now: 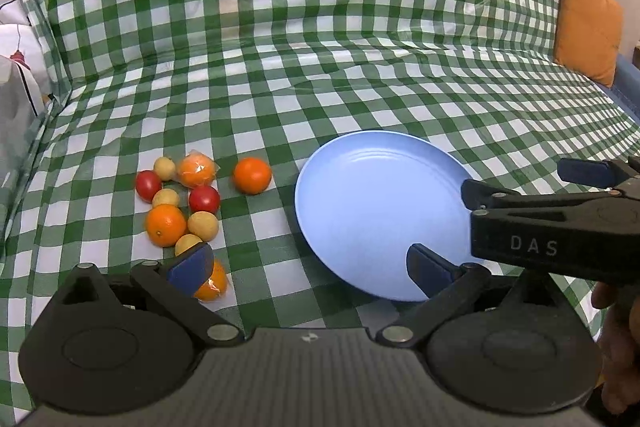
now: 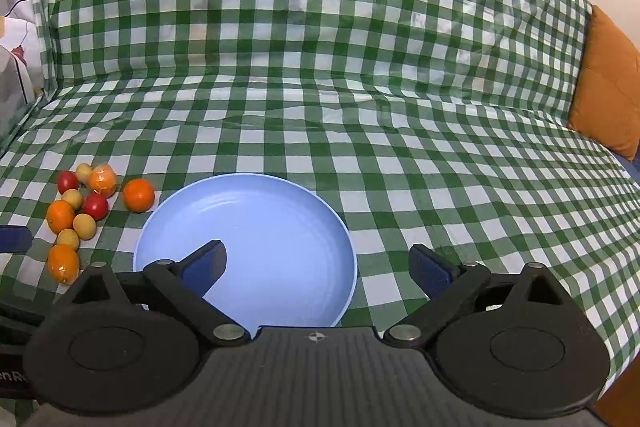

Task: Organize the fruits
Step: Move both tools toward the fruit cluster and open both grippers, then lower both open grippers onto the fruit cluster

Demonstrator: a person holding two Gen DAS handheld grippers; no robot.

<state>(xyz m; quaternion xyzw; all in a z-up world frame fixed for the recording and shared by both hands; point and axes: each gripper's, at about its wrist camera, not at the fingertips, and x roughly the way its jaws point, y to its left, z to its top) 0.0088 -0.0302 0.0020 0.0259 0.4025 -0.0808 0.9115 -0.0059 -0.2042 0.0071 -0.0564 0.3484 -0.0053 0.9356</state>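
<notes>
Your left gripper (image 1: 308, 269) sits closest to the lens, its blue-padded fingers spread wide and holding nothing; the left pad (image 1: 191, 267) hangs over a plastic-wrapped orange (image 1: 214, 285), though whether it touches the fruit cannot be told, and the right pad overlaps the near rim of the light blue plate (image 1: 372, 211). Your right gripper (image 2: 318, 267) is likewise spread wide and empty, with its left finger over the plate and its right finger over the green-and-white checked cloth (image 2: 460, 187). From the left wrist view it reaches in from the right, just past the plate's edge.

Left of the plate lies the fruit cluster: a lone bare orange (image 1: 252, 175) nearest the plate, then two red tomatoes (image 1: 204, 199), another bare orange (image 1: 166, 225), a second wrapped orange (image 1: 196, 169) and four small yellowish fruits (image 1: 203, 225), packed close together. No fruit is on the plate. An orange cushion (image 1: 588, 23) leans at the far right.
</notes>
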